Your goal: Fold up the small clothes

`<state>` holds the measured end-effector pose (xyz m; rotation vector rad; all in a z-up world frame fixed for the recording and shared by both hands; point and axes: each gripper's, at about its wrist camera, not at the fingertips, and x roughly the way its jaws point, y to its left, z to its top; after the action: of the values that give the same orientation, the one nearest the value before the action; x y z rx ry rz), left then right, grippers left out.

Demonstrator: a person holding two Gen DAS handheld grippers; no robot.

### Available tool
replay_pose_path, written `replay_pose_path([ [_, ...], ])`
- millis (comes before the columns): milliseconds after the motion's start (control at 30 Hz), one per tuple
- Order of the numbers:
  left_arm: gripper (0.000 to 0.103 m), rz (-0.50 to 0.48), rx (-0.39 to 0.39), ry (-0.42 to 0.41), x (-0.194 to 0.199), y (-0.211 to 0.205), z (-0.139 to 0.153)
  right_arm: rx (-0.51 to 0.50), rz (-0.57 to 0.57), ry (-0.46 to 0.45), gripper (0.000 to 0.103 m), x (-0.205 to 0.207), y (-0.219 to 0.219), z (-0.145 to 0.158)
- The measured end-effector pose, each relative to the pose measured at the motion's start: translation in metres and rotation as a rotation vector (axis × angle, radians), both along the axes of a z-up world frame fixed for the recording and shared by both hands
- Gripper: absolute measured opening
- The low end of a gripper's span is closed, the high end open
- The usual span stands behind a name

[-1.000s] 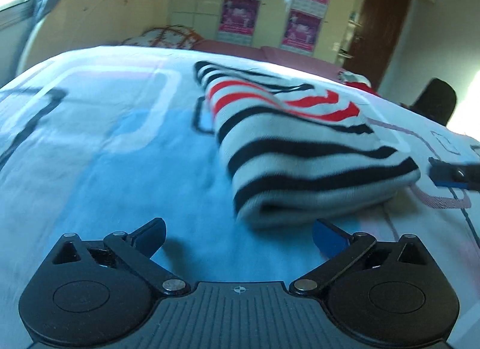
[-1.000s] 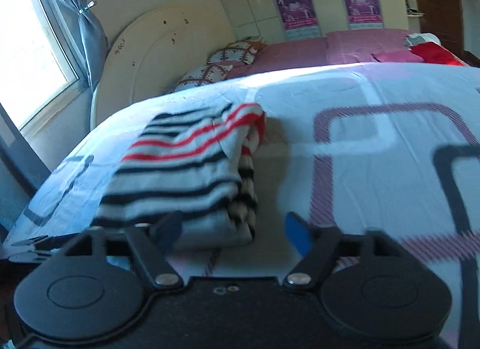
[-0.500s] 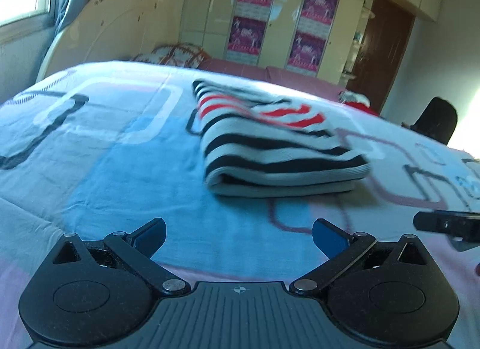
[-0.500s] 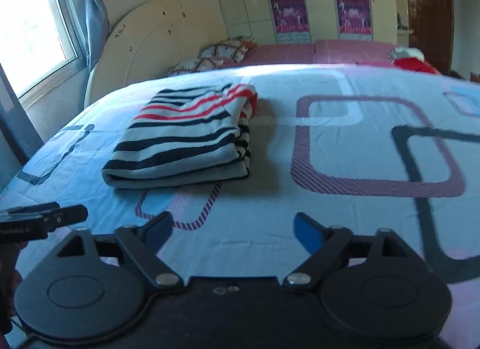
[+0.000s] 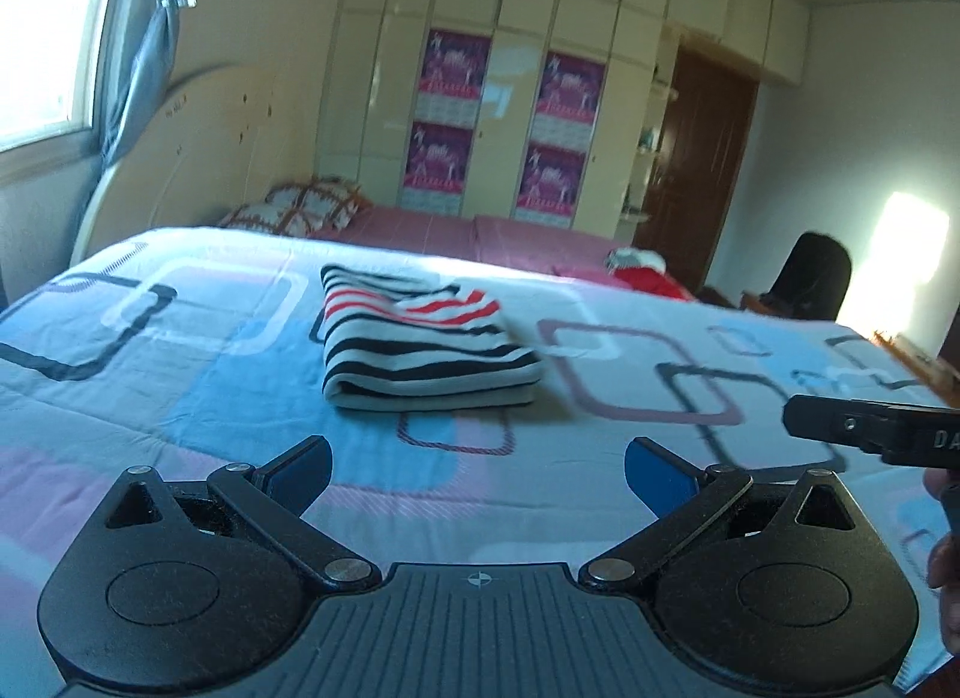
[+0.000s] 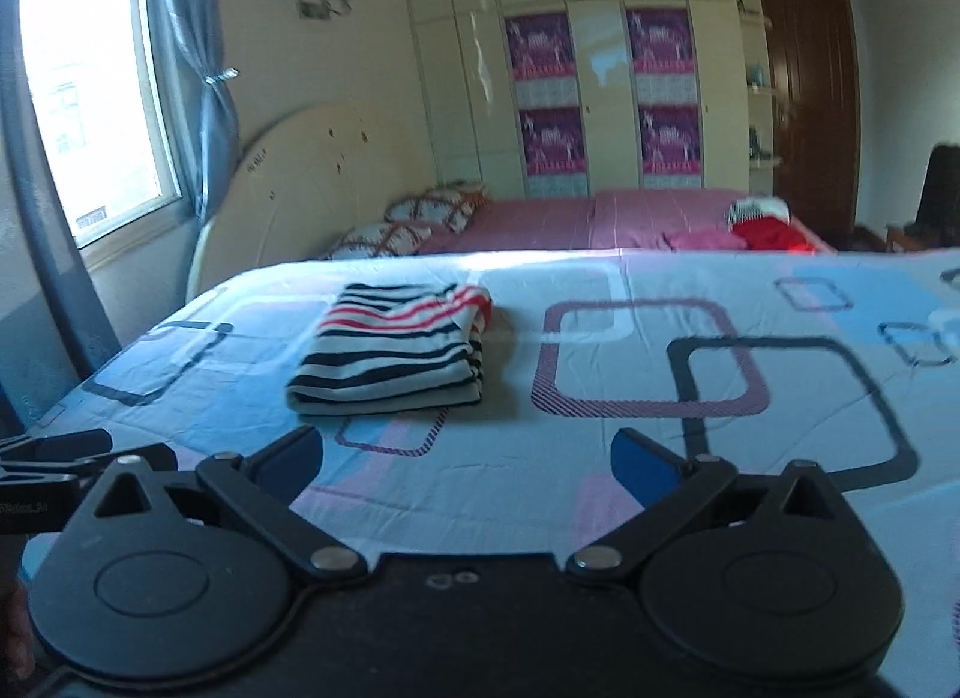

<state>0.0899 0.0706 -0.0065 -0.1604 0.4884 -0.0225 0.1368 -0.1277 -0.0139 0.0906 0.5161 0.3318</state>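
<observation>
On my left wrist camera the left gripper [image 5: 477, 467] sits low over the bedspread [image 5: 180, 398] with its two blue-padded fingers [image 5: 300, 470] spread wide and nothing between them. My right gripper [image 6: 465, 461] reads the same on its own camera: fingers [image 6: 645, 467] far apart, holding nothing, only the patterned cover showing in the gap. The striped garment [image 5: 420, 344] lies folded into a neat flat stack on the bed, out ahead of both grippers and touching neither. Its upper part carries red stripes and the rest black stripes on white, and the rounded folded edge faces me. On the right wrist camera the same stack [image 6: 393, 359] sits ahead and to the left of centre, beside a purple square printed on the cover. At the right edge of the left camera I see a black part of the other tool [image 5: 876, 428], above the bed and well apart from the clothing. A second bed with a pink sheet [image 6: 600, 218] stands beyond, with patterned pillows [image 6: 420, 218] at its head and a red item [image 6: 768, 233] lying on it. Behind that is a cream wardrobe [image 5: 540, 68] with purple posters [image 5: 450, 122] on its doors, a dark wooden door [image 5: 702, 170] to its right, and a window [image 6: 90, 98] with a blue curtain [image 6: 198, 68] on the left.
</observation>
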Motion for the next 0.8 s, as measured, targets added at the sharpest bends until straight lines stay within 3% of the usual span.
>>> replay_pose_path([
  [267,0.103,-0.009,-0.037,-0.042,-0.058,0.0,0.015,-0.025,-0.009,-0.064,0.102,-0.051,0.001,0.016],
  [800,0.103,-0.011,-0.038,-0.103,-0.072,-0.013,0.028,-0.046,-0.011,-0.115,0.102,-0.065,-0.001,0.022],
])
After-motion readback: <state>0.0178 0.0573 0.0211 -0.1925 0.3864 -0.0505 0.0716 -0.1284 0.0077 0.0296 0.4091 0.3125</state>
